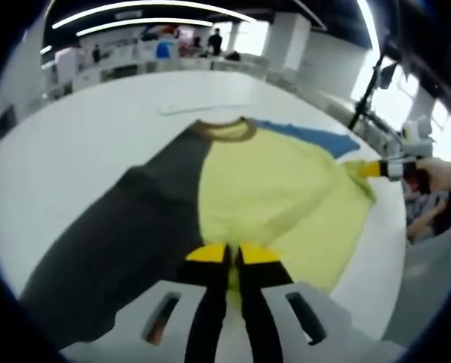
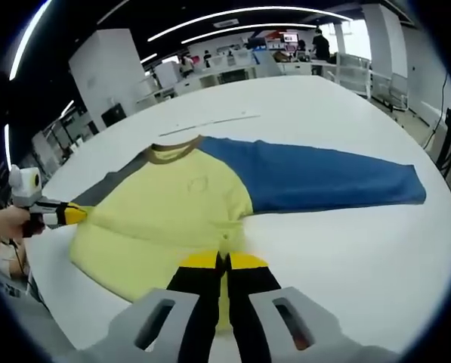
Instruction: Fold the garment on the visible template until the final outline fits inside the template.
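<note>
While one garment [image 2: 187, 204] lies on one table [image 2: 346, 249], two hand-held grippers, left [image 1: 233, 255], right [image 2: 223, 261], each pinching its hem.

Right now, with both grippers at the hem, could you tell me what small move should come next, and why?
Probably lift the hem and carry it toward the brown collar. Both the left gripper and the right gripper look shut on the yellow shirt, which lies flat with its blue sleeve and grey sleeve spread out unfolded.

matt cloth garment [image 2: 202, 204], smooth white table [image 2: 346, 257]
</note>
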{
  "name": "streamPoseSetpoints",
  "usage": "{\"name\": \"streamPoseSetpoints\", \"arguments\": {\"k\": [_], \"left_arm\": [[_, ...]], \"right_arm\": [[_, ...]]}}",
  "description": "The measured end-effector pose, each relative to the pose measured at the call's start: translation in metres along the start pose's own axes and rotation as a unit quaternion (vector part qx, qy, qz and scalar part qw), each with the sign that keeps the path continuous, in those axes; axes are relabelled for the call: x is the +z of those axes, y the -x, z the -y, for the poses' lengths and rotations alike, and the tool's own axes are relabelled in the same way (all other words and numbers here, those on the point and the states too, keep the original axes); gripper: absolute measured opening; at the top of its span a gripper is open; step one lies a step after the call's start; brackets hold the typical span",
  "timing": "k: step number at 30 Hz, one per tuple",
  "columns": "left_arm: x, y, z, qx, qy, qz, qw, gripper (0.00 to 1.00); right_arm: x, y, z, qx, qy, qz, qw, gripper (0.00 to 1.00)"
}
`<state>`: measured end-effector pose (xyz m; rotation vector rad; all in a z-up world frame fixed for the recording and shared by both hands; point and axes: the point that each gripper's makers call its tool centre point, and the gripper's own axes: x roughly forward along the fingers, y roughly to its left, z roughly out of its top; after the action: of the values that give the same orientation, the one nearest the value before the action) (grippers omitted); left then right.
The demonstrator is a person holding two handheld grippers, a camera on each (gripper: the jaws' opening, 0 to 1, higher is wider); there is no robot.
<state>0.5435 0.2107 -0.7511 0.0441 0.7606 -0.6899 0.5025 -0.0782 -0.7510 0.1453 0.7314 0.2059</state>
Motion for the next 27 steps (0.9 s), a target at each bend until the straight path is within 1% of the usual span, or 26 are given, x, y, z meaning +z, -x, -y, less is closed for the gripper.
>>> {"name": "streamPoseSetpoints", "arguments": {"k": [8,11,15,16,17,20,21,22,25,26,27], "left_arm": [[0.002,0.007,-0.002,0.004,0.002,0.003,1.0000,0.00],[0.009,0.017,-0.001,0.005,0.007,0.015,0.9998,0.00],[0.015,0.031,0.000,0.003,0.007,0.020,0.9998,0.00],[0.017,0.035,-0.001,0.005,0.006,0.022,0.9997,0.00],[0.019,0.039,0.000,0.006,0.007,0.025,0.9997,0.00],[0.032,0.058,0.002,0.008,0.010,0.046,0.9989,0.00],[0.035,0.065,0.003,0.009,0.009,0.049,0.9987,0.00],[0.040,0.073,0.004,0.011,0.009,0.057,0.9983,0.00],[0.054,0.094,0.011,0.011,0.008,0.077,0.9970,0.00],[0.058,0.100,0.013,0.013,0.004,0.083,0.9964,0.00],[0.066,0.108,0.016,0.015,-0.001,0.096,0.9953,0.00]], "right_arm": [[0.003,0.005,-0.003,0.009,0.000,0.006,0.9999,0.03],[0.007,0.010,-0.004,0.019,0.008,0.013,0.9997,0.02],[0.014,0.024,0.002,0.035,0.023,0.021,0.9989,0.02],[0.018,0.033,0.003,0.049,0.029,0.026,0.9981,0.02],[0.021,0.037,0.004,0.055,0.031,0.029,0.9976,0.02],[0.035,0.056,0.009,0.077,0.052,0.039,0.9949,0.02],[0.040,0.060,0.007,0.090,0.059,0.046,0.9931,0.02],[0.044,0.065,0.007,0.095,0.061,0.047,0.9925,0.02],[0.063,0.079,0.001,0.136,0.078,0.060,0.9858,0.02],[0.068,0.083,0.000,0.139,0.086,0.062,0.9847,0.02],[0.074,0.087,-0.001,0.145,0.100,0.066,0.9822,0.02]]}}
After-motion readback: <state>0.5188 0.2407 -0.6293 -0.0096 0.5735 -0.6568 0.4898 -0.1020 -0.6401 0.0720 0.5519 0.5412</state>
